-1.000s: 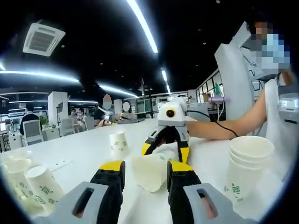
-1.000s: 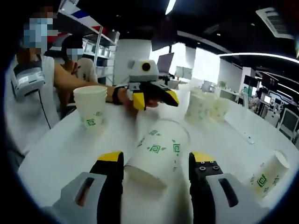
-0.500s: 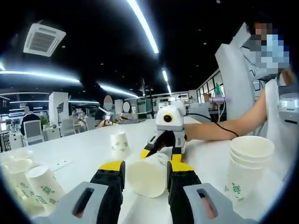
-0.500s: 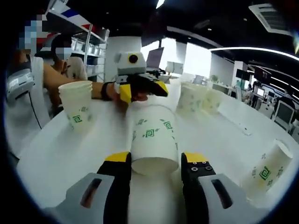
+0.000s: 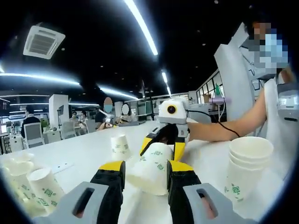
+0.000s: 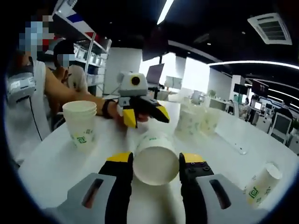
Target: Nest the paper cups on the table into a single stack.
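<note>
A paper cup (image 6: 155, 161) is clamped between the jaws of the right gripper (image 6: 155, 164), its base turned toward the camera and lifted off the white table (image 6: 56, 163). The left gripper (image 5: 145, 169) is held with its jaws narrowly parted and nothing gripped between them. A stack of nested cups (image 6: 80, 119) is seen upright nearby.

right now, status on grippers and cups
Right gripper shut on paper cup, lifted off the table. Left gripper open, facing it. Nested stack upright by the person. Loose cups remain.
</note>
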